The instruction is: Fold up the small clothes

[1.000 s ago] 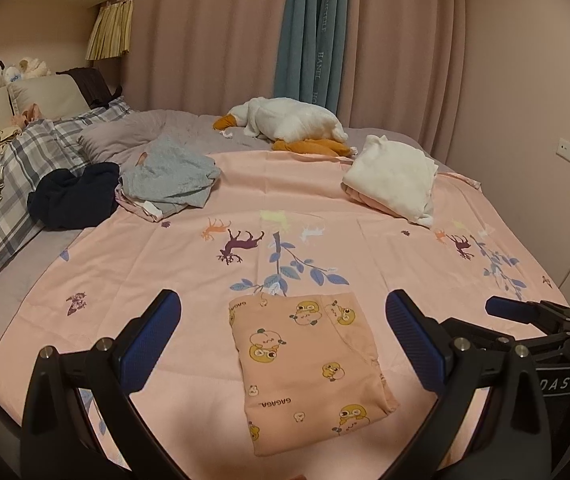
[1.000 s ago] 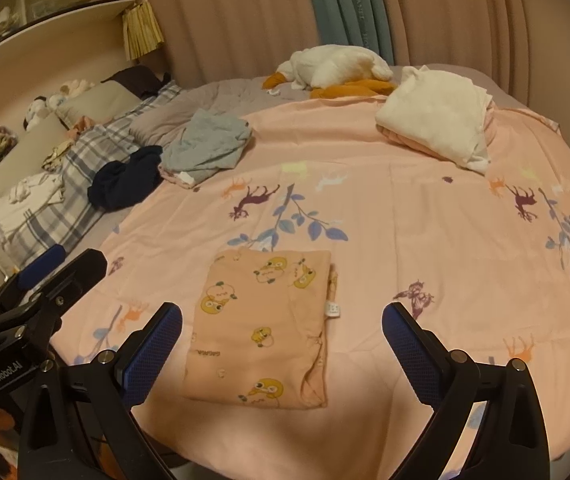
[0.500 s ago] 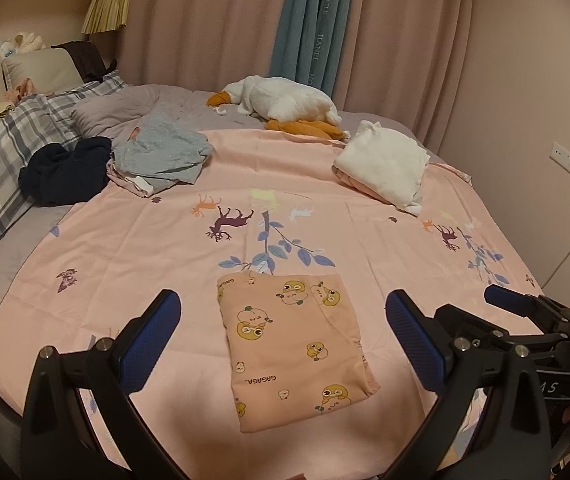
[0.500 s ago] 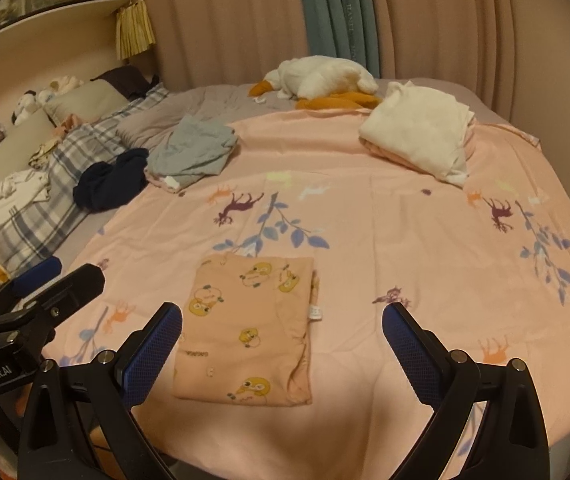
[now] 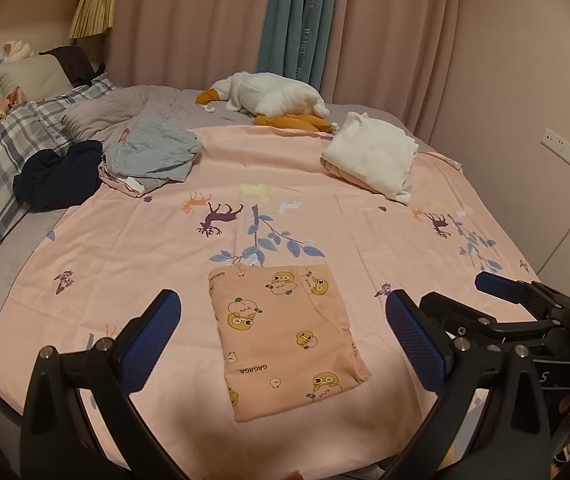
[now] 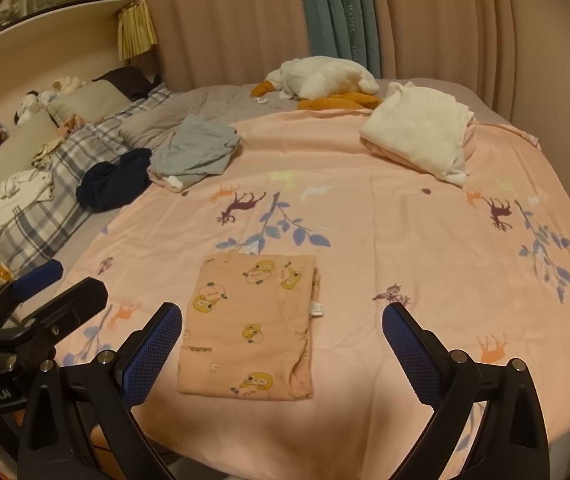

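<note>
Left wrist view: my left gripper [image 5: 281,332] hangs spread wide, nothing between its blue pads [image 5: 147,346]. Below it the folded peach garment [image 5: 283,338] lies flat on the pink sheet [image 5: 133,248], close to the bed's near edge. Its long axis runs from the near edge toward the far side, tilted slightly, the far end leaning left. The yellow cartoon prints face up. The right gripper [image 5: 497,292] shows at the right, beside the garment and not touching it.

Right wrist view: my right gripper [image 6: 283,340] is also wide open and holds nothing. The garment [image 6: 251,328] sits between its fingers, long axis near-to-far, white tag on its right edge. Unfolded grey clothes [image 6: 195,150] and a dark bundle [image 6: 115,178] lie toward the far left edge, a white folded stack [image 6: 419,130] far right, a plush goose [image 6: 325,78] behind.
</note>
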The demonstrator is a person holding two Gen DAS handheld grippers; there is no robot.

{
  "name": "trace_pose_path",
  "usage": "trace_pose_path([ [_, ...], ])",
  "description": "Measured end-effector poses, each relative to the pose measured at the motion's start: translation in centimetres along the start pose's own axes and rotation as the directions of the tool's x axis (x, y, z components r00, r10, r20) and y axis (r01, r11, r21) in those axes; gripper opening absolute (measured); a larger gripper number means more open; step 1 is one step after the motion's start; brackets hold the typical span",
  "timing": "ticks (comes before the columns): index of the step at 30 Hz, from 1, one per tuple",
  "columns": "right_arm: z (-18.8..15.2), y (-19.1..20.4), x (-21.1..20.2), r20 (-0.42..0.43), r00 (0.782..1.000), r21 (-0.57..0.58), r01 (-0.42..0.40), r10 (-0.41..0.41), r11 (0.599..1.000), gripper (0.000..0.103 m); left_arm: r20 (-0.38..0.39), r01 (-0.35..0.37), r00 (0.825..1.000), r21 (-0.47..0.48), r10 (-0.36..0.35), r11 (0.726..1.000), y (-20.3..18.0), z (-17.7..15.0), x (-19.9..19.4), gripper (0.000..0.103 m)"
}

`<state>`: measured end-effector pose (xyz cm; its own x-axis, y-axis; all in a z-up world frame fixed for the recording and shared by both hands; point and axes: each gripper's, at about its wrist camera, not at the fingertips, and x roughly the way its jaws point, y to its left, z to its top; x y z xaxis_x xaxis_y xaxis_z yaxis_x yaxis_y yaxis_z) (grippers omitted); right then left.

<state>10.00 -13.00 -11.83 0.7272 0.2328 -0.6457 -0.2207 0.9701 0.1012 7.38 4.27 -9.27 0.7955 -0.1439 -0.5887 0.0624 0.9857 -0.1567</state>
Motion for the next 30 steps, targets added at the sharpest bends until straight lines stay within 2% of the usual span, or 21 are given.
trace_pose_path([
  [9, -0.1, -0.5, 0.1, -0.024, 1.0, 0.009, 0.006, -0.006, 1.0, 0.1, -0.044, 0.003, 0.999, -0.006, -0.003, 1.0, -0.2, -0.1, 0.6, 0.103],
  [23, -0.5, -0.7, 1.0, -0.041, 0.998, 0.009, 0.057, -0.056, 0.998, 0.1, -0.029, -0.062, 0.998, 0.013, 0.062, 0.998, -0.7, -0.5, 1.5, 0.103],
  [30, -0.6, -0.8, 1.1, -0.049, 0.996, 0.01, 0.072, -0.071, 0.997, 0.1, -0.032, -0.068, 0.997, 0.01, 0.068, 0.998, -0.7, -0.6, 1.8, 0.103],
])
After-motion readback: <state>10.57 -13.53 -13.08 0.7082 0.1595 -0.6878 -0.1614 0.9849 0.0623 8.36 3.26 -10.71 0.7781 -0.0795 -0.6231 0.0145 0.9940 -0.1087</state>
